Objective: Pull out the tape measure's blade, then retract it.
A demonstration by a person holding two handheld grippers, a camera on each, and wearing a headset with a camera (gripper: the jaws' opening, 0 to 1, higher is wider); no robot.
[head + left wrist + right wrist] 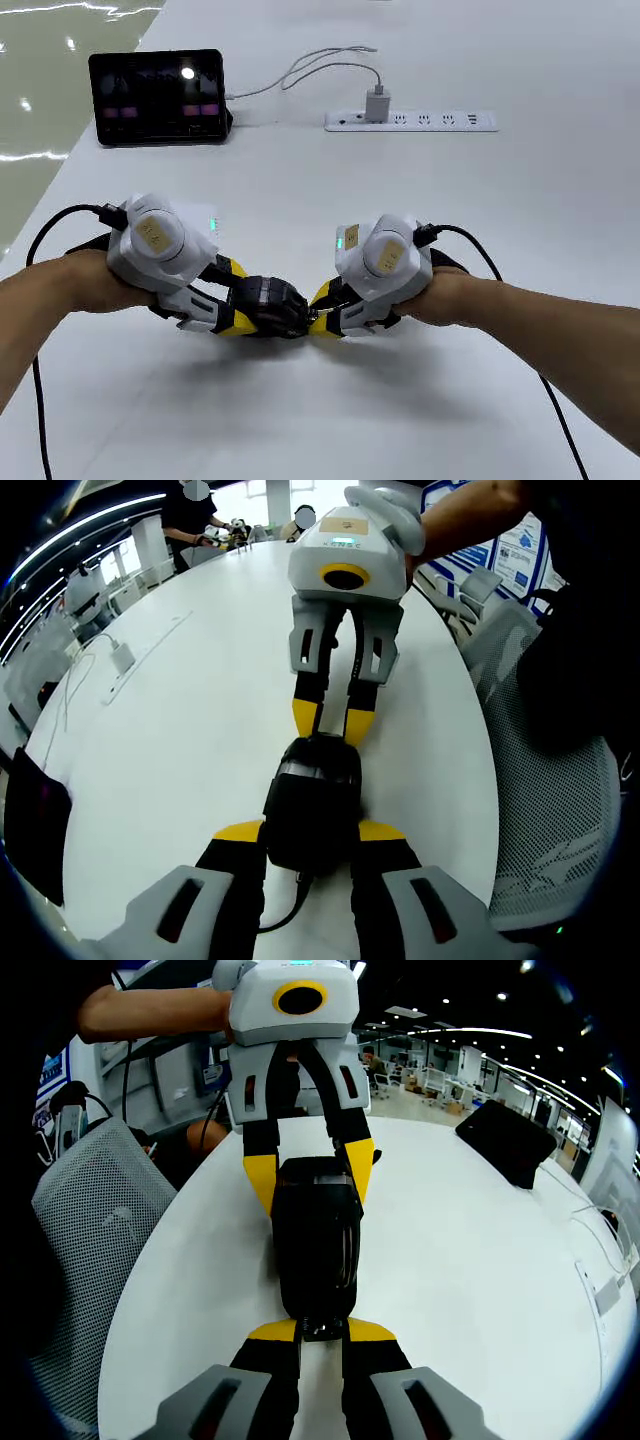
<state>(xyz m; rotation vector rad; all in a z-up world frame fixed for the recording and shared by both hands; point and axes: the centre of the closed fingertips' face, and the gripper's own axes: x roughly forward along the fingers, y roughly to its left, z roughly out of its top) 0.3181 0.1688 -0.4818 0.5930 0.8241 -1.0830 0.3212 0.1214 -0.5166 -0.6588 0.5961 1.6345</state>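
You hold the black tape between your two grippers, low over the white table, right in front of you. I cannot tell if it touches the table.

Your left gripper has the fat body of the tape. Its two yellow jaws are spread just as wide as the tape and squeeze it from both sides. In the left gripper view the tape sits right between those jaws. Its back end is near the gripper and its front end points away. A thin black cord trails from the back end.

Your right gripper comes at the tape from the other side. Its yellow jaws are pressed almost together and nip the front end of the tape. In the right gripper view the tape lies straight ahead of those jaws. Just its small front bit is between them. The rest of it is past the jaw tips, and the left gripper hugs it at the far end.

The tips of the two grippers are very near each other, with the tape between them.

Far back on the table, well apart from the tape, a dark tablet stands at the left. A white power strip lies at the right with a plug in it.
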